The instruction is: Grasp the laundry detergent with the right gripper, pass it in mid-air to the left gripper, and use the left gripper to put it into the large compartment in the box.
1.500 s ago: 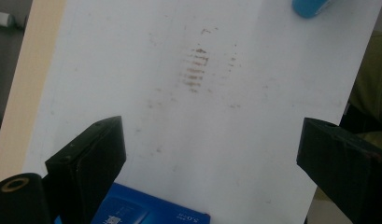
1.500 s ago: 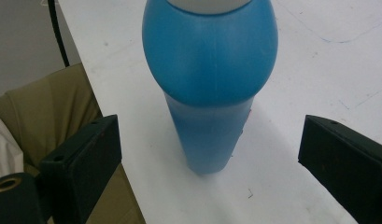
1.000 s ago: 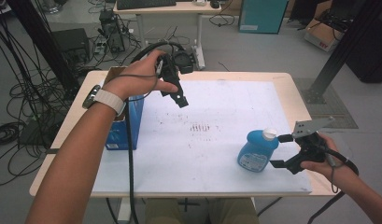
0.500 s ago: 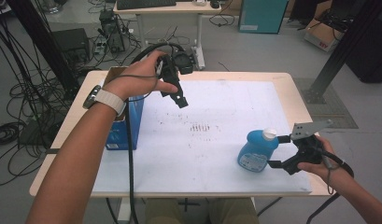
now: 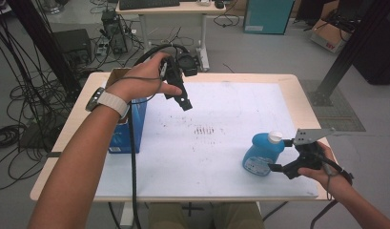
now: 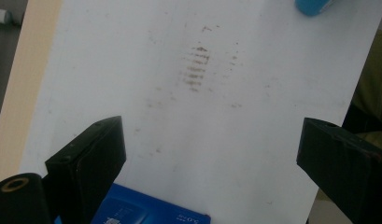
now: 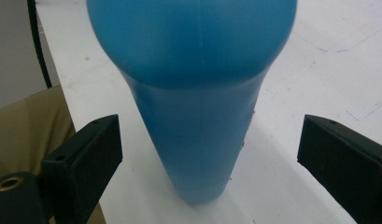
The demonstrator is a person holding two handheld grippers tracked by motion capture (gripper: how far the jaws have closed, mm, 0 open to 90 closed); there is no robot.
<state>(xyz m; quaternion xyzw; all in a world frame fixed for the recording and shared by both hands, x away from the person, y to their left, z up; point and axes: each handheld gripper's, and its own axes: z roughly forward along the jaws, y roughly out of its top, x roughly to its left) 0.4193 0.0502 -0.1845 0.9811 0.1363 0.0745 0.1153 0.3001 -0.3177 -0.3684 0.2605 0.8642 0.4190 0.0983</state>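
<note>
Blue bottle stands upright near the table's front right edge, white cap on. My right gripper has it lined up between wide-open jaws, pads clear of both sides: no grip yet. Left gripper hangs above the white mat, jaws spread, empty, blue box just under it. Reckon approach done; closing, lifting and any placing all left.
</note>
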